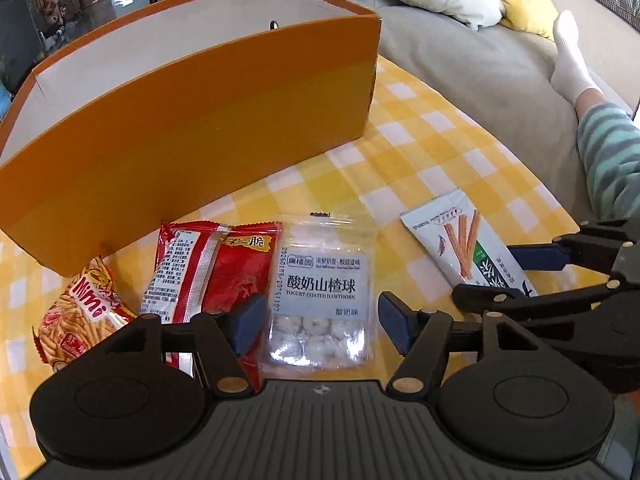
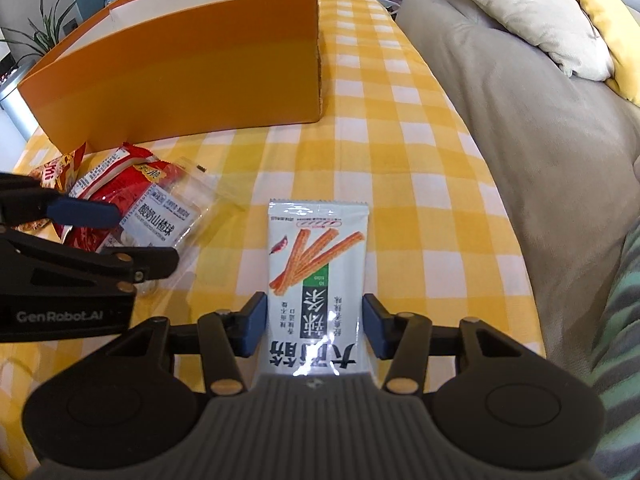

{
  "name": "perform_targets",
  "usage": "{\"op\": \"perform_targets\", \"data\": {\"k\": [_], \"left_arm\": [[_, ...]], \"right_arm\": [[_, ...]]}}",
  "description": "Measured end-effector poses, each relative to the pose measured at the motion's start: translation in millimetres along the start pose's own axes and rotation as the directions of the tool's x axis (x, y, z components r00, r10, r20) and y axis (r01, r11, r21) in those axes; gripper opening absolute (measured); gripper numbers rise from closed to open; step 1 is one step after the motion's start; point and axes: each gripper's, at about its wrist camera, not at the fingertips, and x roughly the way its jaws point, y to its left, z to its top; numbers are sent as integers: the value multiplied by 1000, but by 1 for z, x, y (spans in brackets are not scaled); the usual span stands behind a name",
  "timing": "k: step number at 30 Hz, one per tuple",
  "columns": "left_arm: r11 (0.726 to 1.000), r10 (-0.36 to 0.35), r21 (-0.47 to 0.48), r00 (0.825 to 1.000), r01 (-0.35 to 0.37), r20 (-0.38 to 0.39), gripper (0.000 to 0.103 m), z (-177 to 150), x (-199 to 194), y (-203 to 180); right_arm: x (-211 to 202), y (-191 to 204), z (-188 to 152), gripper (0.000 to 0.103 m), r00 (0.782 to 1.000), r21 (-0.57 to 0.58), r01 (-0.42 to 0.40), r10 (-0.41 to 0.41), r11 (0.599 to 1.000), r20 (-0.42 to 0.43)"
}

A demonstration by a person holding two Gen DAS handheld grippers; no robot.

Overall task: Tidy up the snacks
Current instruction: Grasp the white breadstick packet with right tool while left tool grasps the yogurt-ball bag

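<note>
We see one container: an orange cardboard box (image 1: 192, 120), long, open-topped, w/ pale grey-white inner walls. It stands on the table at the far side of the snacks. Its floor is hidden from both views, so we can't tell what, if anything, is in it.

Snacks all lie flat on the yellow-and-white checked tablecloth (image 1: 420, 152), outside the box. L to R in the left wrist view: an orange Mimi stick-snack bag (image 1: 80, 320), glossy, its top edge touching the box's near wall; a red foil packet (image 1: 208, 272) w/ a silver seam strip, crinkled, overlapping the Mimi bag; a clear plastic pouch of yogurt-coated hawthorn balls (image 1: 320, 292), white round pieces visible through the film, just beside the red packet; and, apart to the right, a white sachet w/ spicy-stick print (image 2: 318, 272), rectangular, smooth, shiny.

Our left gripper (image 1: 320, 324) has its blue-padded fingers spread, one either side of the hawthorn pouch's lower half; contact not clear. Our right gripper (image 2: 316, 326) is likewise spread apart, pads flanking the near end of the white sachet, close to its edges but w/ no visible squeeze.

Beyond the table: a grey-beige sofa (image 2: 520, 120), soft fabric, w/ a cream cushion (image 2: 520, 8) and a yellow one (image 2: 600, 20).
</note>
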Motion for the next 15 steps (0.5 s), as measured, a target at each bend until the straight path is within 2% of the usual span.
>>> {"op": "perform_targets", "data": {"k": [4, 9, 11, 15], "left_arm": [[1000, -4, 6, 1000, 4, -11, 77, 2, 6, -1], [998, -54, -25, 998, 53, -33, 76, 6, 16, 7], [999, -47, -13, 998, 46, -33, 76, 7, 17, 5], [1000, -19, 12, 1000, 19, -24, 69, 5, 17, -1]], "right_arm": [[0, 0, 1, 49, 1000, 0, -2, 2, 1000, 1], [0, 0, 1, 50, 1000, -3, -2, 2, 1000, 3], [0, 0, 1, 50, 1000, -3, -2, 2, 1000, 3], [1, 2, 2, 51, 1000, -15, 4, -4, 1000, 3]]}}
